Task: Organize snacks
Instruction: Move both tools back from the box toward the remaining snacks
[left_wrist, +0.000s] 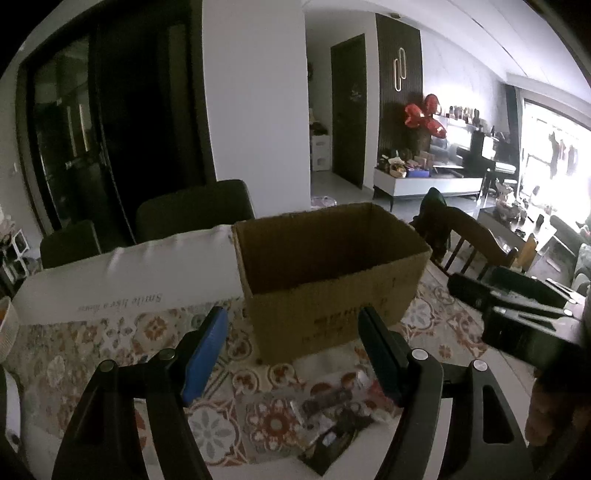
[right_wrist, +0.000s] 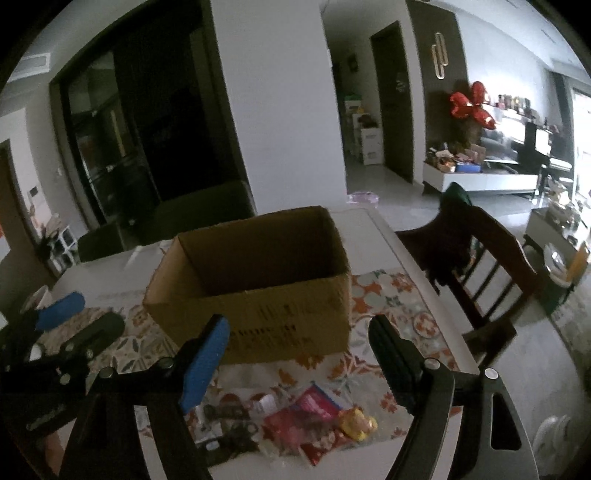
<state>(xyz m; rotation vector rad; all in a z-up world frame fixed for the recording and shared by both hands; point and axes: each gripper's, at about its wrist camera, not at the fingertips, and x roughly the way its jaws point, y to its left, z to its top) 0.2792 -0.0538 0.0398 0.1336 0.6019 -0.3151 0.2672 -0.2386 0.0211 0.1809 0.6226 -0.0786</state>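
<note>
An open cardboard box (left_wrist: 332, 273) of plain brown corrugated board stood in the middle of the tabletop (right_wrist: 388, 236), its flaps out of sight and its inside dark, so its contents could not be told. Faint dark printing ran along its near wall. It rested on a patterned cloth (left_wrist: 147, 339) with rounded floral medallions in rust, grey and cream. To the left of the box in the left wrist view lay a white, softly creased cushion-like thing (left_wrist: 122, 280) bearing a line of script.

The snacks (right_wrist: 295, 417) lay in a loose heap on the cloth, just in front of the box on its near side: crinkled glossy wrappers, one pink-red packet (right_wrist: 317, 404), a small yellow rounded piece (right_wrist: 356, 424), and several dark, flat packets (left_wrist: 332, 406).

The left gripper (left_wrist: 293, 354) hung above the near end of the heap with its jaws spread wide and nothing between them; one finger carried a ribbed blue pad (left_wrist: 205, 354), the other a dark one. The right gripper (right_wrist: 299, 362) likewise gaped wide and empty over the snacks, its blue pad (right_wrist: 205, 362) on the left. Each gripper showed at the edge of the other's view.

A dark wooden chair (right_wrist: 480, 258) with a slatted back stood at the right side of the tabletop.
</note>
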